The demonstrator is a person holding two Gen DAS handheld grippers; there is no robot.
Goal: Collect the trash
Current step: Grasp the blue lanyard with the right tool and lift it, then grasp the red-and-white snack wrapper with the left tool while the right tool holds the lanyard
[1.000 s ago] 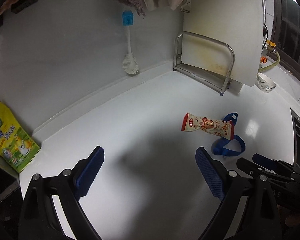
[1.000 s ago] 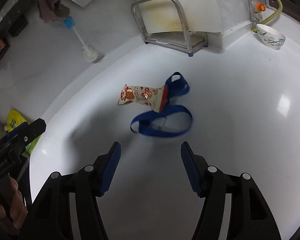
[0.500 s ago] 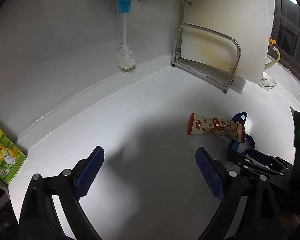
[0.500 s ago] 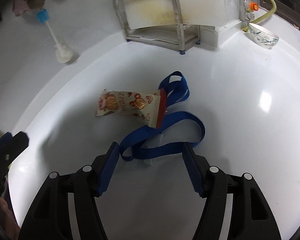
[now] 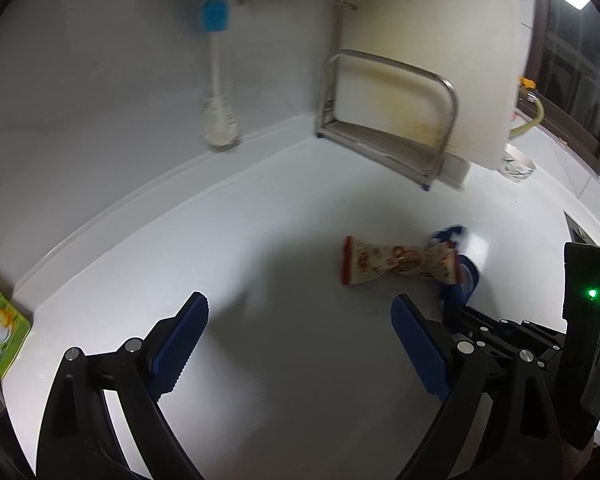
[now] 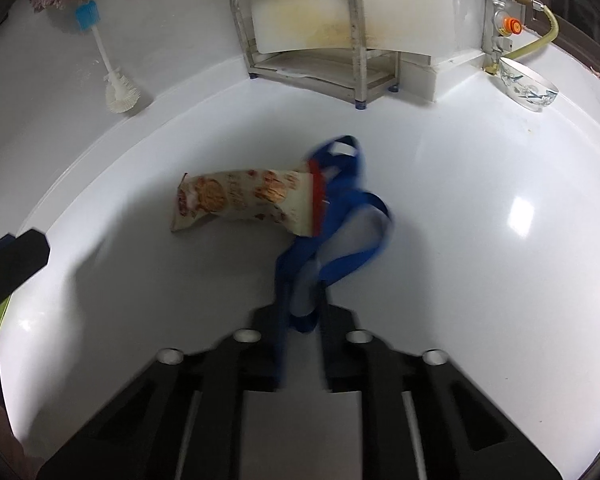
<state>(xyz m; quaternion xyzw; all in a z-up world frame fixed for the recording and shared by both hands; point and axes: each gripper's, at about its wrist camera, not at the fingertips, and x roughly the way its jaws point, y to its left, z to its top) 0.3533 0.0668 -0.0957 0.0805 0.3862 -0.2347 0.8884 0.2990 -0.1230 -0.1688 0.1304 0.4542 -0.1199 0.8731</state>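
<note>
Right gripper pinches the blue strap; left gripper waits, spread and empty.

Right gripper point(image 6: 300, 312) at 6 o'clock has just closed its jaws on the near loop of the blue strap point(image 6: 340, 220), bunching it upward, likely to lift it as trash. Snack wrapper point(image 6: 244, 200) lies flat at 11 o'clock on the white counter point(image 6: 480, 280), its red end touching the strap. Left gripper point(image 5: 300, 344) hangs above bare counter, fingers apart, free for the wrapper at its 1 o'clock. Metal rack point(image 6: 308, 52), brush point(image 6: 112, 80), bowl point(image 6: 528, 84) stand far back.
</note>
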